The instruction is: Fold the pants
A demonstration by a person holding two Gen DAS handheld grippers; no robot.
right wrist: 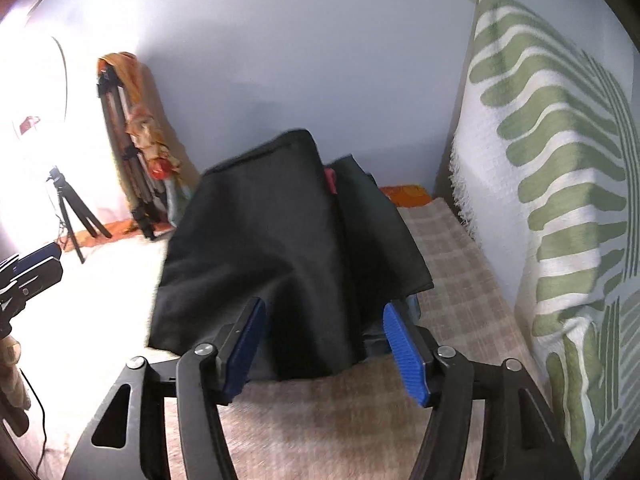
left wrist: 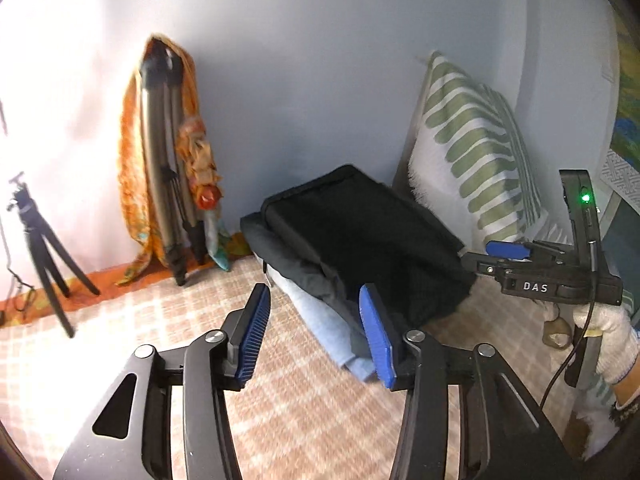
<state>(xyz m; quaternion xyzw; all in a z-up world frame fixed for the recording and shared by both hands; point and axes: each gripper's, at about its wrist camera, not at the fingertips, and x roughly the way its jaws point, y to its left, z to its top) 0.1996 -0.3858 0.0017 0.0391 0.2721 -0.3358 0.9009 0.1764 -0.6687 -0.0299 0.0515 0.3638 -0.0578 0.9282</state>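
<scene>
Only readable writing I can spot is "DAS" in white on the black body of the right gripper (left wrist: 506,254), which shows at the right edge of the left wrist view with a green light lit on top. A hand (left wrist: 610,344) in a white knit glove holds its handle.

The black pants (right wrist: 276,240) are folded and sitting on top of a small stack of clothes (left wrist: 320,320) on the checkered bedspread (left wrist: 304,408), up near the blue wall (left wrist: 300,80). Grey and light blue layers stick out under them on the near side.

Both tools are spread with nothing between the pads. The left gripper (left wrist: 316,332) hangs over the near corner of the stack, not touching it as far as I can tell. In its own view the right gripper (right wrist: 324,344) sits just in front of the pants' near edge, which looks blurred.

Room-wise: lots of bare bedspread in front and to the left. A green-striped pillow (right wrist: 560,200) leans against the wall to the right, leaving only a narrow strip. A folded tripod (left wrist: 168,168) draped in an orange scarf (left wrist: 132,184) and 1 small tripod (left wrist: 44,248) stand along the far left edge.
</scene>
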